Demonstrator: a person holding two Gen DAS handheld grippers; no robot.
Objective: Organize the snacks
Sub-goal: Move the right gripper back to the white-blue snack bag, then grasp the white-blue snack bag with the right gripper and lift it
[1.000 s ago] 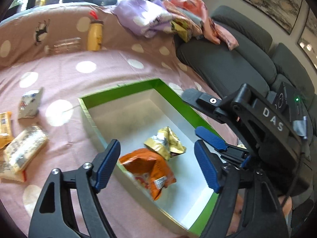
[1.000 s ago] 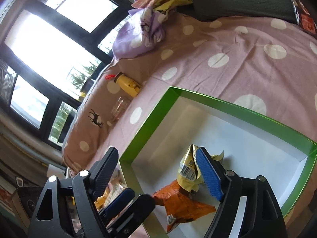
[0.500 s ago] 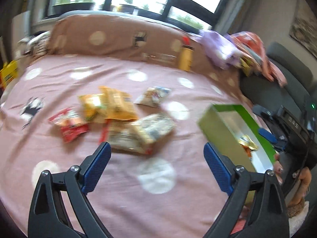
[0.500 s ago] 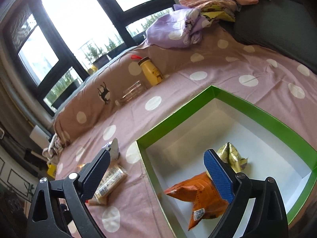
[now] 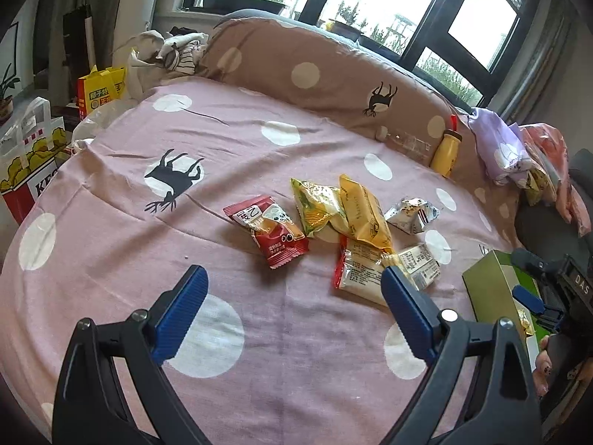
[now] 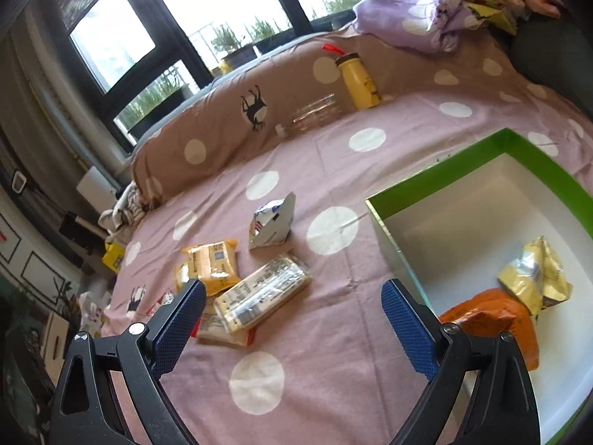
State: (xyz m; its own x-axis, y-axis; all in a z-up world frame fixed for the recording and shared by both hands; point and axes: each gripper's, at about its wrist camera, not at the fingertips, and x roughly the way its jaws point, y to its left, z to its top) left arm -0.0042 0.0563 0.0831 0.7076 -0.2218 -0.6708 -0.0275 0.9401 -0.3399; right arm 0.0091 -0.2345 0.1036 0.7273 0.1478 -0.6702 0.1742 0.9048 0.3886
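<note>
Several snack packs lie on the pink dotted cloth: a red pack, a green-yellow pack, a yellow pack, a silver pack and a clear cracker pack. The green box holds an orange bag and a gold bag. My left gripper is open and empty, short of the pile. My right gripper is open and empty, between the pile and the box; it also shows in the left wrist view.
A yellow bottle and a clear glass lie against the brown cushion. Folded purple cloth sits at the back right. Bags and a KFC box stand off the left edge.
Both grippers have left the box and swung left toward the snack pile. The orange and gold bags stay in the box. Both grippers remain open.
</note>
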